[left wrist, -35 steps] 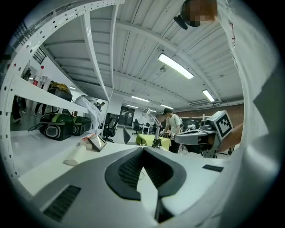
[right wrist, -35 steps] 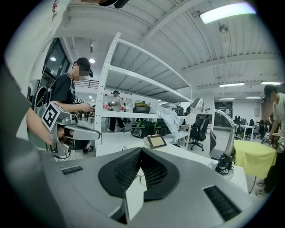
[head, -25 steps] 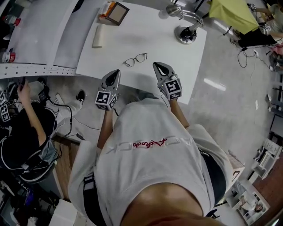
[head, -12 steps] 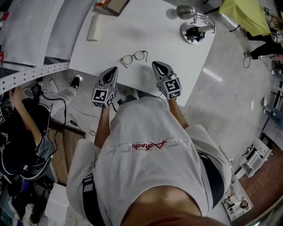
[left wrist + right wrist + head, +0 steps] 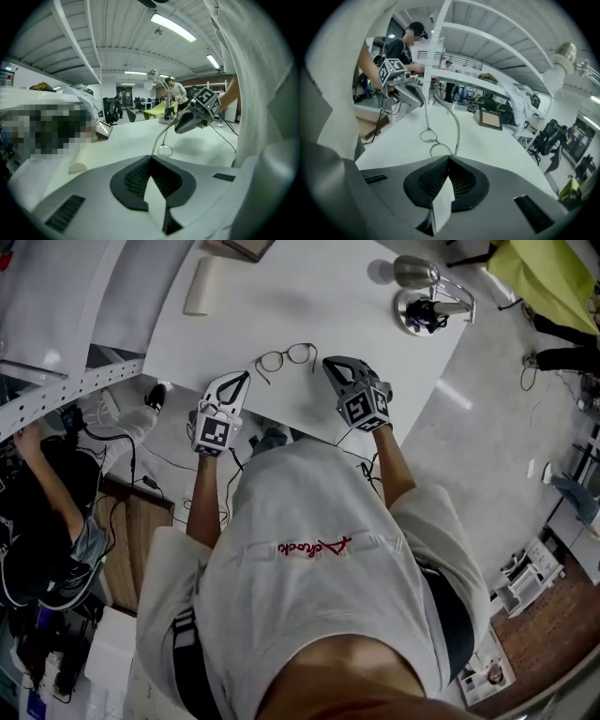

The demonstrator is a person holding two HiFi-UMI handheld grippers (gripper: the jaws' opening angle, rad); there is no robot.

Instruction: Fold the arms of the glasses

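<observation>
Thin wire-rimmed glasses (image 5: 284, 358) lie on the white table (image 5: 309, 296) with both arms unfolded. In the left gripper view the glasses (image 5: 164, 149) sit just beyond the jaw tips, one arm rising in a curve. The right gripper view shows both lenses of the glasses (image 5: 433, 140) and a curved arm close ahead. My left gripper (image 5: 232, 382) is shut, a short way to the lower left of the frame. My right gripper (image 5: 330, 366) is shut too, its tip right beside the glasses' right end. Whether it touches them is unclear.
A beige roll (image 5: 199, 285) lies at the table's far left, a brown framed box (image 5: 246, 247) sits at the back edge, and a desk lamp base (image 5: 427, 311) stands at the far right. The table's near edge runs under my grippers. A seated person (image 5: 42, 521) is at the left.
Both grippers have moved forward over the table toward the glasses. The right one now sits next to their right end. The glasses lie as before.
</observation>
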